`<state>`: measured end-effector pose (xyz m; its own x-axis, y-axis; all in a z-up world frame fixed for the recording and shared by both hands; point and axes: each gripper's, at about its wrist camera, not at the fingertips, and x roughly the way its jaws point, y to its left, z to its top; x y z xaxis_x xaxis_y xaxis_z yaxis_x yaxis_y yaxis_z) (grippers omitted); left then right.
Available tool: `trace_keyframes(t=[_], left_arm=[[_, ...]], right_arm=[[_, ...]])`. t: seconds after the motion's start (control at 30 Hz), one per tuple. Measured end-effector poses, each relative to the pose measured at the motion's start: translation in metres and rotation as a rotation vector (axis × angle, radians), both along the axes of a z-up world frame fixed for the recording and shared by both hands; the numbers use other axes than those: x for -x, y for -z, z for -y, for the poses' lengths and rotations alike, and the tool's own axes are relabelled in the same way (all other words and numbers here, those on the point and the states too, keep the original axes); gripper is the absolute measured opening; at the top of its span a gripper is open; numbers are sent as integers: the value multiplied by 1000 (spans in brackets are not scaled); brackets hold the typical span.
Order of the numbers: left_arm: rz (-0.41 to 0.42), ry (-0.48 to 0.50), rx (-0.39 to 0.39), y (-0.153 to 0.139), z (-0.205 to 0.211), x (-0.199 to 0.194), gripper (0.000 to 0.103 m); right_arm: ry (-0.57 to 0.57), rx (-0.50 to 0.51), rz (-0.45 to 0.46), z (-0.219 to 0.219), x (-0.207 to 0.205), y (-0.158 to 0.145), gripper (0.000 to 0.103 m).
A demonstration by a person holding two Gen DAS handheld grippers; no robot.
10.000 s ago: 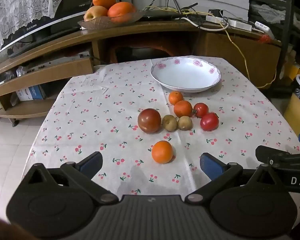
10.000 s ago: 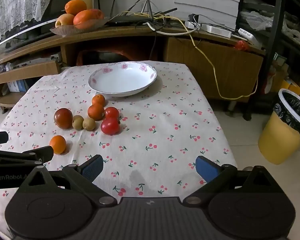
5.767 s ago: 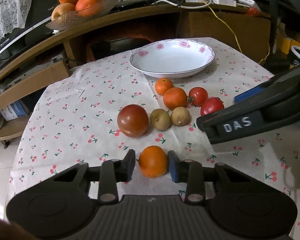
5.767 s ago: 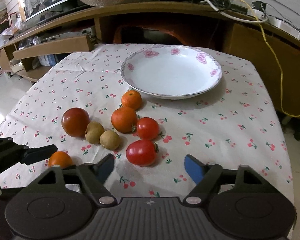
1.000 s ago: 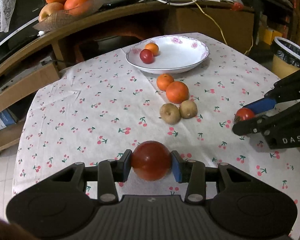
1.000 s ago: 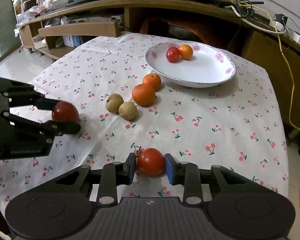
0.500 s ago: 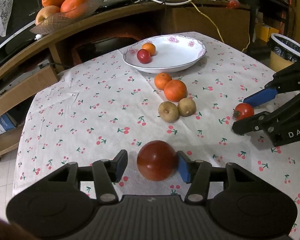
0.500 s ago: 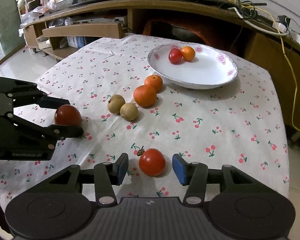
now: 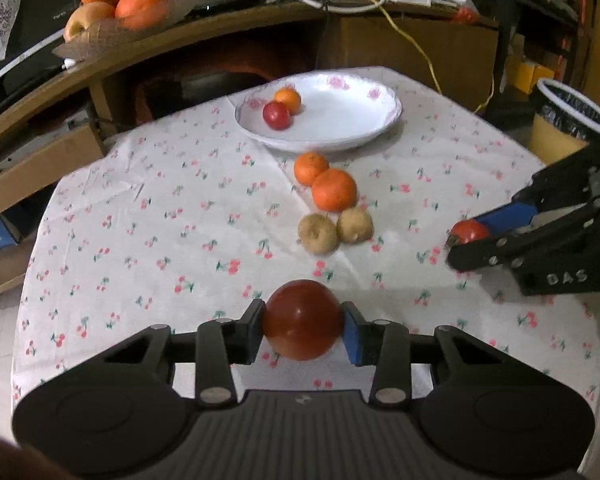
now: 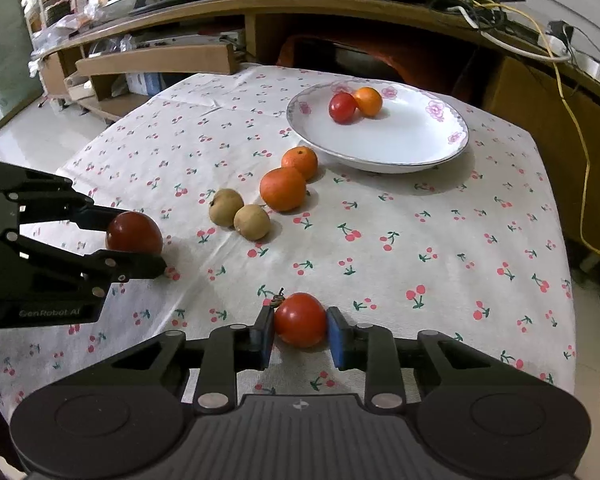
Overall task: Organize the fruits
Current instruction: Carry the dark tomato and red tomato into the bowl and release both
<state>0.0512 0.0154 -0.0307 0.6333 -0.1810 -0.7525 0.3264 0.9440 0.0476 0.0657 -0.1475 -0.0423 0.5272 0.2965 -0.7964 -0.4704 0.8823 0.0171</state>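
Left gripper (image 9: 303,330) just squeezed shut on big dark red fruit (image 9: 302,319); right gripper (image 10: 300,334) just squeezed shut on red tomato (image 10: 300,319); white plate (image 10: 432,152) straight ahead, past both, right one nearer

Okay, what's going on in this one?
A person with a gripper in each hand is moving fruit from the cherry-print tablecloth into the white plate. The left gripper has just closed on a large dark red tomato, the right gripper on a smaller red tomato. The plate already holds a small tomato and a small orange. Two oranges and two brown fruits wait outside.
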Motion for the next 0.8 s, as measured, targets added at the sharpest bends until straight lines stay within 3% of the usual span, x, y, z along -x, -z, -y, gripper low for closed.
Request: trace_keyframes(t=[0.37, 0.8], left_arm=[[62, -18, 57, -29, 14, -40, 45], [90, -35, 34, -33, 37, -120, 45]], right_arm=[[54, -111, 50, 0, -25, -31, 28], [165, -109, 90, 7, -89, -39, 28]])
